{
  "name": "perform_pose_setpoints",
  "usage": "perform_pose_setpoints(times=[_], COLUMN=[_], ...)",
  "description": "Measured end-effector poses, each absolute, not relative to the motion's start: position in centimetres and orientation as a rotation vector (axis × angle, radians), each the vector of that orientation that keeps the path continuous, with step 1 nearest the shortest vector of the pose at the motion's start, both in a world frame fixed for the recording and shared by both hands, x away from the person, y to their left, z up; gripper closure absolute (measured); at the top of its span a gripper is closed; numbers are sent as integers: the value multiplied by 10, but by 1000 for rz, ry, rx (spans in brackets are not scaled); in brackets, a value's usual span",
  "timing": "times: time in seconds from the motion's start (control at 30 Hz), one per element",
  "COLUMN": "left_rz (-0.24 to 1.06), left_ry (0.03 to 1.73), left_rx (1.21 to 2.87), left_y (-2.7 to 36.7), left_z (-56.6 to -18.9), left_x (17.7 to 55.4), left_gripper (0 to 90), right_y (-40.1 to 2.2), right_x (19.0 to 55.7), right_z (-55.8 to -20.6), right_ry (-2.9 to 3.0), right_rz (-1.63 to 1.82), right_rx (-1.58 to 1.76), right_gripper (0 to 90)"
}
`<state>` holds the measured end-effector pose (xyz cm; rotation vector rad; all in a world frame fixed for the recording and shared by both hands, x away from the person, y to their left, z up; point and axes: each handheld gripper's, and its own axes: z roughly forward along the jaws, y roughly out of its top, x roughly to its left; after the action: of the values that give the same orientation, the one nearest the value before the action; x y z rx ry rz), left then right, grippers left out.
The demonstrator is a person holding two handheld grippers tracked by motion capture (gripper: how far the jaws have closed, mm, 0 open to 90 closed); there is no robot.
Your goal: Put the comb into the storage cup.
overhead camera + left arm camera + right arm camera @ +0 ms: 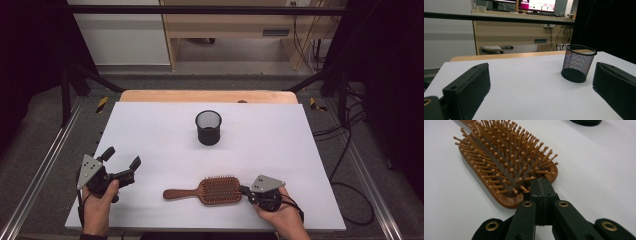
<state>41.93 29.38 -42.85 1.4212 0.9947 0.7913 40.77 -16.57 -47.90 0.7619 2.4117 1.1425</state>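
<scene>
Pinching the end of the brown wooden paddle hairbrush [506,167], the right gripper [541,187] has its jaws pressed together right at the head's rim, among the last wooden bristle pins; whether the rim itself sits between the pads I cannot tell, since the jaws look fully closed against each other. The hairbrush lies bristles up on the white table sheet [150,130], near the front edge, its handle pointing toward the left gripper [121,161]. That gripper hovers at the front left with its jaws spread wide and nothing between them.

To do this step well, I judge the grip should bite deeper onto the solid wood of the rim rather than on pins alone, as a hold on the tip would let the long handle swing down on lifting. Lifting slowly and keeping the brush level would help, or the open left gripper could take the handle.

Farther back, the black wire-mesh cup [208,127] stands upright mid-table, well apart from the brush.

No brand, label or readable writing appears on the brush, the cup or the grippers; the distant screen in the left gripper view is too blurred to read.
</scene>
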Motion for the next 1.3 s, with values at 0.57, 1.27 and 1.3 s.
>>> perform_pose_setpoints(times=[0.57,1.27,1.3], left_rz=[792,793,791], left_ry=[995,993,993], left_rx=[1428,1443,1447], left_y=[294,292,292], left_z=[-429,-429,-430], left_x=[420,421,421], left_gripper=[14,15,15], right_y=[-155,-138,-138], right_x=[420,430,431], right_z=[-479,-481,-481], right_ry=[2411,2407,2403], right_rz=[1151,1176,1179], right_rx=[769,762,762], right_gripper=[900,900,900])
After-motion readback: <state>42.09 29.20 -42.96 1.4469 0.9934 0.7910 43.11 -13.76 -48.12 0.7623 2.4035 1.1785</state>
